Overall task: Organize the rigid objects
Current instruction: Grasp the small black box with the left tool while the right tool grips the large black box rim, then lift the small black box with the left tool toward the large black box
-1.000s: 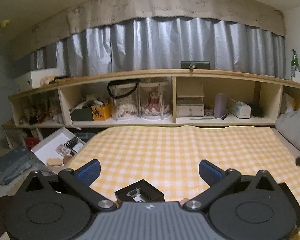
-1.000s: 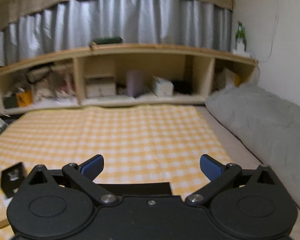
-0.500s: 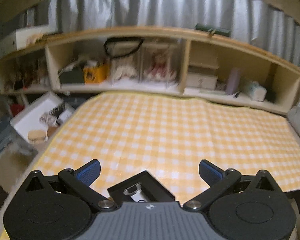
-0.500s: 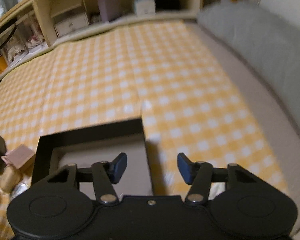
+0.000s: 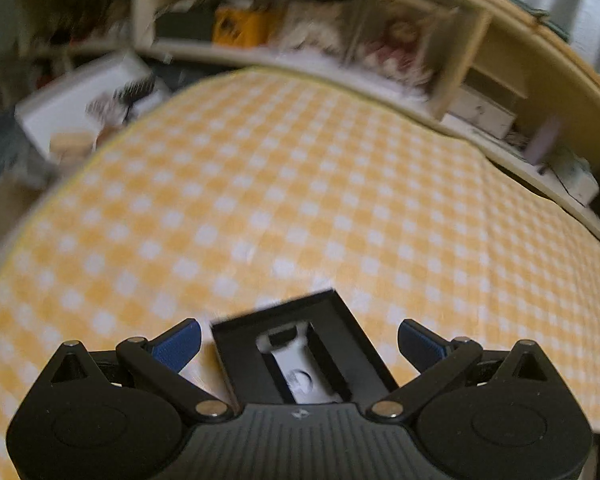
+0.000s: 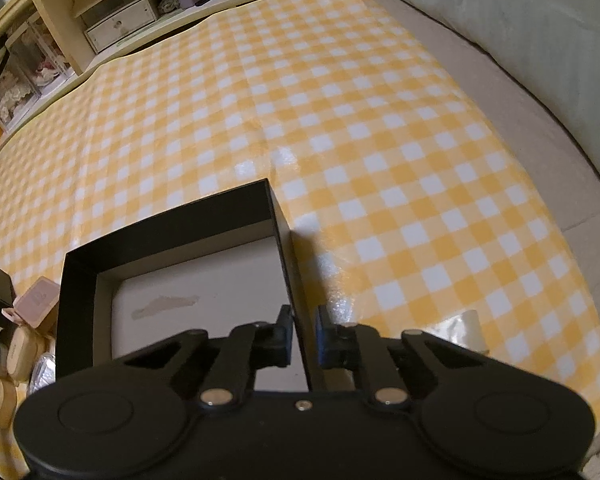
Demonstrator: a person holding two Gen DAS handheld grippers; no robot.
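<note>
Right gripper (image 6: pixel 302 334) pinches the wall of a black open box (image 6: pixel 172 236) on a yellow-checked cloth (image 6: pixel 340 120).

Its jaws have closed on the box's right-hand wall, one pad inside, one outside. The left gripper (image 5: pixel 299 340) hangs wide open, gripping nothing, over a small black case (image 5: pixel 260 344) holding a white item (image 5: pixel 296 368), which lies between its blue fingers (image 5: pixel 176 342). Small beige and pink objects (image 6: pixel 36 300) lie just left of the box.
</note>
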